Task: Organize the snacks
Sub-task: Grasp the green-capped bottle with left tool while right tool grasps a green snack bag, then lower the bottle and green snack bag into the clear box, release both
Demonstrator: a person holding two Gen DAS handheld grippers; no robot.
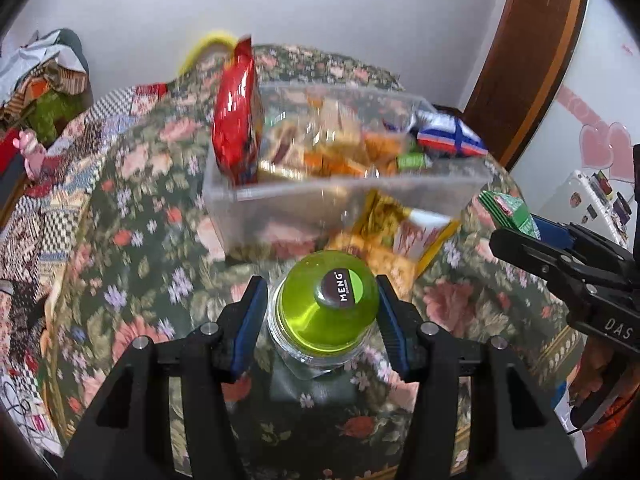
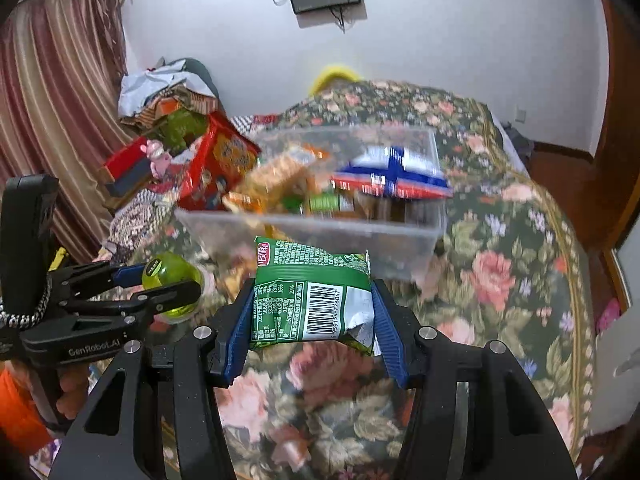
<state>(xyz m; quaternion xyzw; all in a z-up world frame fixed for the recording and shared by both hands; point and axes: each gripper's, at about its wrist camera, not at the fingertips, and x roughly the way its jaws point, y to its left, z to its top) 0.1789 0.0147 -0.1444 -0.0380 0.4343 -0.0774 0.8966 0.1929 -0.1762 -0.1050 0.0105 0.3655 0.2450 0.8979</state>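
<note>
left gripper [image 1: 322, 312] clamped on the green jelly cup [image 1: 329, 300]; right gripper [image 2: 314, 312] squeezing a green snack packet [image 2: 312, 296]; clear bin [image 1: 360, 196] sits mid-bedspread [image 1: 140, 208]

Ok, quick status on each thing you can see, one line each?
Left tool: shut on the jelly cup.
Jelly cup: held, green dome facing the camera.
Right tool: shut on the green snack packet.
Green snack packet: held, sealed, barcode side showing.
Clear bin: lidless, partly filled with snacks.
Red bag: upright, leaning inside the bin's left end.
</note>
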